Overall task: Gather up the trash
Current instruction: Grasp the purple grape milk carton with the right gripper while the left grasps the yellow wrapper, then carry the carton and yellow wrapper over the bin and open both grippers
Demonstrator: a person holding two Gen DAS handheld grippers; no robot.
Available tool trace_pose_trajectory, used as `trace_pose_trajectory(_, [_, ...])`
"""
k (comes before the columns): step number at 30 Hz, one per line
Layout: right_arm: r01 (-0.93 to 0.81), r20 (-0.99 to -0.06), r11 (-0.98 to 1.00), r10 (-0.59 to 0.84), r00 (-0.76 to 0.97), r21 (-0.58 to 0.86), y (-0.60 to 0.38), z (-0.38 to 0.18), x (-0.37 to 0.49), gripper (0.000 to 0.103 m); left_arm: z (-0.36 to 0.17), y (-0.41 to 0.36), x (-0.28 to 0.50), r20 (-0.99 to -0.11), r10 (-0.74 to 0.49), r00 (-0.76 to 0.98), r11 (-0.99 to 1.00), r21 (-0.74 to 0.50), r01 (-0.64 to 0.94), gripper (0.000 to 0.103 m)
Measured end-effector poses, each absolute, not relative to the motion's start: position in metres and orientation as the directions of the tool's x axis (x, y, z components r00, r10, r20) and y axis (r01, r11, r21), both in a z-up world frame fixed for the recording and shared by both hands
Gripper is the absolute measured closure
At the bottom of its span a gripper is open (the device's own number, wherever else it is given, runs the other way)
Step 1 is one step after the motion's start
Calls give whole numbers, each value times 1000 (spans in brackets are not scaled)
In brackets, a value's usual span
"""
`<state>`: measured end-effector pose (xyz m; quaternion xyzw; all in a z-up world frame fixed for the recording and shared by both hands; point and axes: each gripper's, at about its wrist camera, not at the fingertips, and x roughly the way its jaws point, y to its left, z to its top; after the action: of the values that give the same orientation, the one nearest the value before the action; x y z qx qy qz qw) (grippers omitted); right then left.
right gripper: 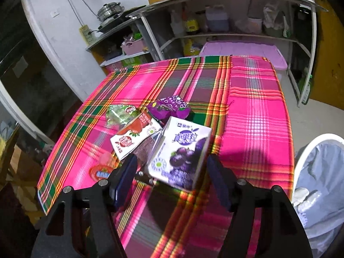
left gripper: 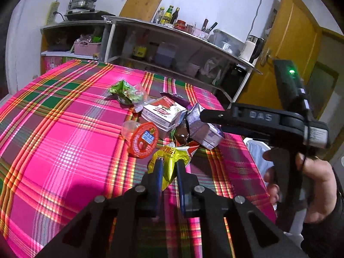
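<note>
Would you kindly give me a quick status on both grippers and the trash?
Left gripper shut on yellow wrapper. Right gripper open, straddling purple carton. Red carton close alongside.

Both wrist views looking down close over the plaid worktop point(left gripper: 64, 129) toward the metal shelf point(left gripper: 172, 34) behind it, sharing the purple carton point(right gripper: 180, 152) and the litter beside it.
</note>
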<state>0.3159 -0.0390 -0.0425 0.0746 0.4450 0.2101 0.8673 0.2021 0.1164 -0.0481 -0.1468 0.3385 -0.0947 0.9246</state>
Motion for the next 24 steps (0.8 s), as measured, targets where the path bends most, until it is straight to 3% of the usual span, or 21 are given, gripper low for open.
trace_pose_trajectory(7, [-265,-778,921,385,497,287,-31,-58,323,35,-49,122,198,-591,-280,757,936,-345,77,90])
trace_pose_trajectory(8, [-261,-777,918,393,491,298,-33,-59,323,39,-48,122,198,-590,-279,757,936,-344,77,90])
trace_pose_trajectory(24, [-321,-691,899,434,577,297,-73,-25,267,43,-38,106,184,-589,-262,765,945,-319,79,98])
